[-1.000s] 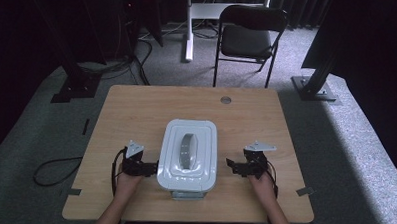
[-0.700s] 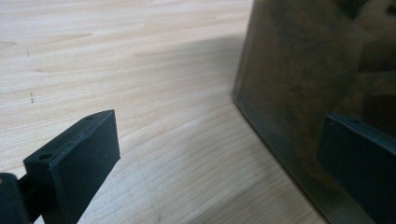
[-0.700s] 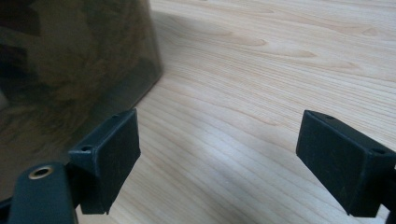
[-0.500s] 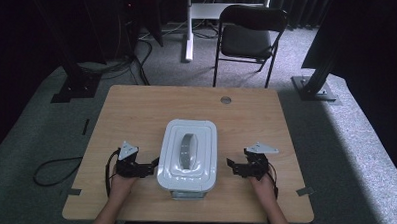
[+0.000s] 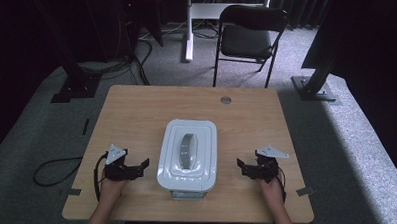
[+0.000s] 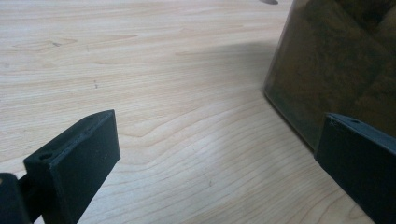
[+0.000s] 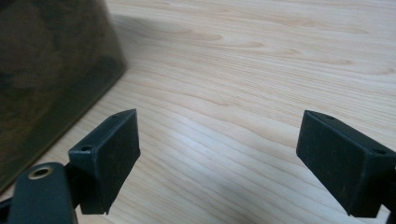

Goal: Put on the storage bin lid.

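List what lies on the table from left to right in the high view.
left gripper → white lidded container with a grey handle on its lid → right gripper, all on the wooden table.

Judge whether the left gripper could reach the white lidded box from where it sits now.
Probably yes: the left gripper is open, aimed at the box, with bare table between them.

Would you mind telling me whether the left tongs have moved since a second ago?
Yes. The left tongs have drawn back from the white-lidded box, toward the table's near left edge, jaws open.
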Demonstrator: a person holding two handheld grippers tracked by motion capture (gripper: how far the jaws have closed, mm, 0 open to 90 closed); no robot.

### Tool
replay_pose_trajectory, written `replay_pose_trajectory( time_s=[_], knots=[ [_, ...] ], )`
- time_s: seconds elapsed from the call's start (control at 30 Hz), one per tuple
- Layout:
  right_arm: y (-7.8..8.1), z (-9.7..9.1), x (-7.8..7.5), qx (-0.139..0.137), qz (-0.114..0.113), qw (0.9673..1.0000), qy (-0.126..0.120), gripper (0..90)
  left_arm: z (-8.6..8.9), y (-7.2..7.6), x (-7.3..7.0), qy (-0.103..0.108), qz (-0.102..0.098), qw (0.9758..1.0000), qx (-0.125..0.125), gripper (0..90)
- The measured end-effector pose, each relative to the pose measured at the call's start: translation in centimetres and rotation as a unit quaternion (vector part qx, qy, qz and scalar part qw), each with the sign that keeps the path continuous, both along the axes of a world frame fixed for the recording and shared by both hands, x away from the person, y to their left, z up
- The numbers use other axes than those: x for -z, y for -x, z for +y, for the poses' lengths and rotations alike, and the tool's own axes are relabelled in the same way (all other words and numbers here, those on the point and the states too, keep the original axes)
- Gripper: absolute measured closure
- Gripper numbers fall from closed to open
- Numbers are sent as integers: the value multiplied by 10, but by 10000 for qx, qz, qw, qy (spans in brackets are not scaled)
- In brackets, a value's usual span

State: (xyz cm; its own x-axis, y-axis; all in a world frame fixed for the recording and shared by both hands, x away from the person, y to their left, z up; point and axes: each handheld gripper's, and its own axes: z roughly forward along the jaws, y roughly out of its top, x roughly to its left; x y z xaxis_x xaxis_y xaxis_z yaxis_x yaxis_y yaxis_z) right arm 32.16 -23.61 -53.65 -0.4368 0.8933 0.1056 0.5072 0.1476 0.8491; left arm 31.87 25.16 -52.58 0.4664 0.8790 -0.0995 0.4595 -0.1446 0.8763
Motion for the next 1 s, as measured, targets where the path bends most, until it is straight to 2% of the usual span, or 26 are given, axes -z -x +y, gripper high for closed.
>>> replay_pose_trajectory(
  time_s=[0.1, 0.17, 0.23, 0.3, 0.4, 0.57, 0.77, 0.9, 1.0],
  knots=[
    [-1, -6, 1, 103, 14, 9999, -52, 125, 5, 1, 1, -20, 25, 10000, -63, 8],
    [-1, -8, 2, 174, 16, 9998, 13, 123, 8, 1, 2, 15, 41, 9999, -130, 8],
    [0, -10, 3, 319, -29, 9995, 70, 123, 12, 1, 3, 17, 57, 9998, -193, 8],
    [1, -13, 2, 391, -66, 9992, -12, 122, 16, 1, 5, 11, 101, 9997, -239, 8],
    [2, -17, 1, 523, -134, 9985, 34, 122, 22, 3, 7, 7, 136, 9995, -297, 8],
    [7, -26, 3, 674, -101, 9977, 47, 122, 33, 6, 10, 37, 181, 9990, -402, 8],
    [8, -36, 1, 955, -103, 9954, 42, 123, 44, 8, 11, 61, 243, 9983, -531, 8],
    [10, -43, 4, 1155, -6, 9933, 74, 123, 51, 10, 11, 6, 312, 9972, -683, 8],
    [10, -50, 5, 1429, 97, 9897, -9, 123, 55, 10, 12, -32, 399, 9961, -782, 8]
  ],
)
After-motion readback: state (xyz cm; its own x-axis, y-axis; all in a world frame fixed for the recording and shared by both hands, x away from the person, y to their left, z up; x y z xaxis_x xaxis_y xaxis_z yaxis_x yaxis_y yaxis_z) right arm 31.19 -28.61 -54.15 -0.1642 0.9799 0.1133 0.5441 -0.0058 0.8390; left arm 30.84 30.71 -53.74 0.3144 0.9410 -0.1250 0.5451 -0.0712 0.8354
